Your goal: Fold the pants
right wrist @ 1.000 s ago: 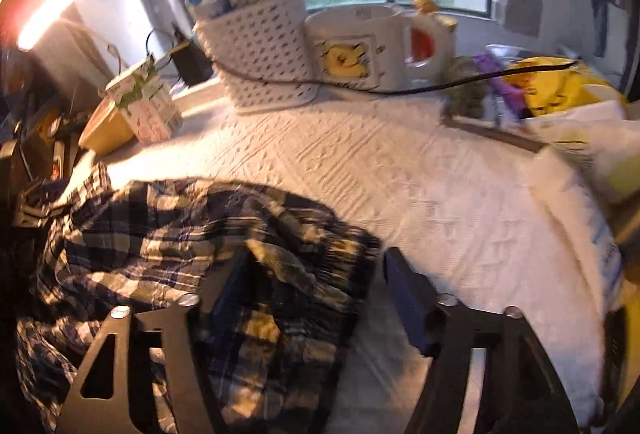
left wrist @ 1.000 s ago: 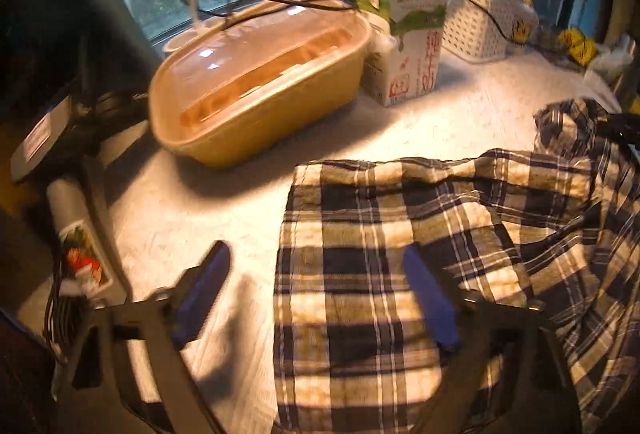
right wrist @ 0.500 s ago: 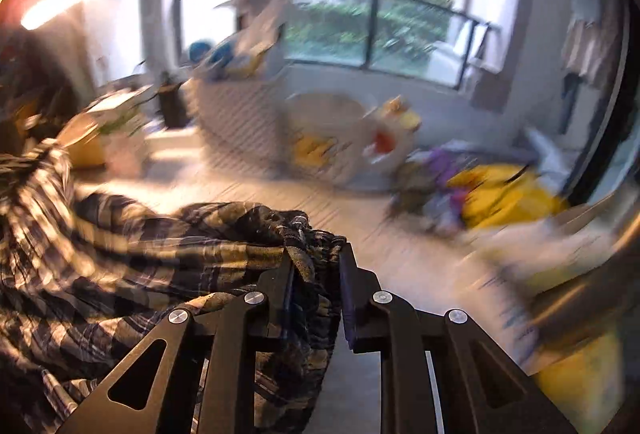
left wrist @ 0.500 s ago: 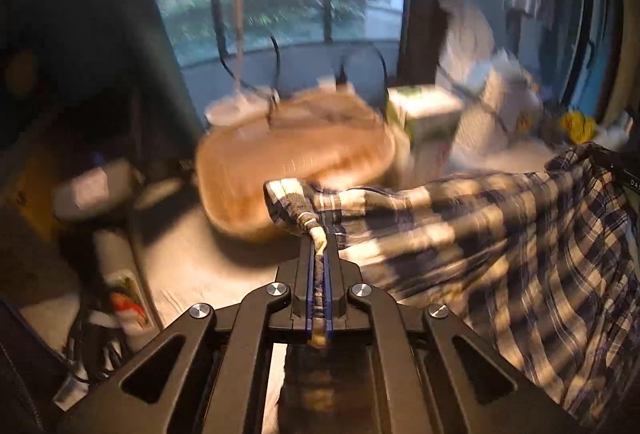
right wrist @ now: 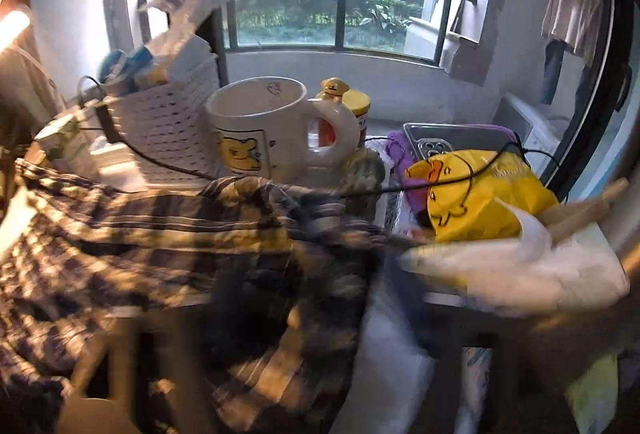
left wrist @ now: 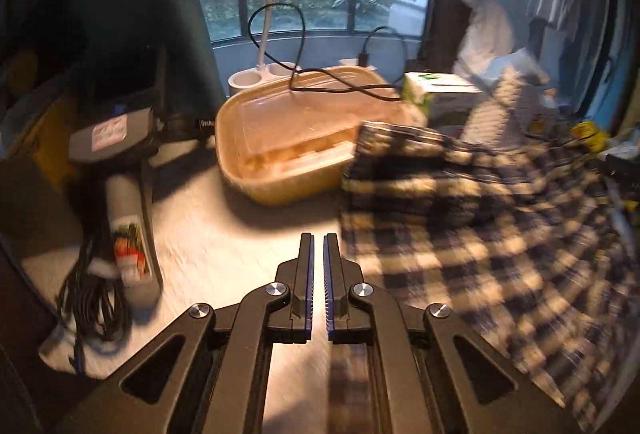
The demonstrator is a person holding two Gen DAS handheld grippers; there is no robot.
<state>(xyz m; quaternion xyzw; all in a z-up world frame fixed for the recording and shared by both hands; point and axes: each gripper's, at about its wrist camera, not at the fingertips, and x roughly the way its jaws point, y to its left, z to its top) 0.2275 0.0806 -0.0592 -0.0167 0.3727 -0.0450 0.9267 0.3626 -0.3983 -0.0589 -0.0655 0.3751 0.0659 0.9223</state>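
Observation:
The dark blue and cream plaid pants (left wrist: 472,234) lie spread and blurred on the white table at the right of the left wrist view. My left gripper (left wrist: 316,250) has its jaws almost together with a thin gap and nothing between them; the pants' edge lies just to its right. In the right wrist view the pants (right wrist: 168,246) fill the lower left, bunched and blurred. They cover my right gripper, so its fingers do not show.
A tan lidded tub (left wrist: 296,142) with a black cable over it, a carton (left wrist: 436,94) and a white basket (left wrist: 500,106) stand behind the pants. A big white mug (right wrist: 272,126), a white basket (right wrist: 160,122) and a yellow duck bag (right wrist: 476,202) crowd the right side.
My left gripper has let go of the pants' corner, which has dropped to the table on its right. The pants now drape over the right gripper and hide it.

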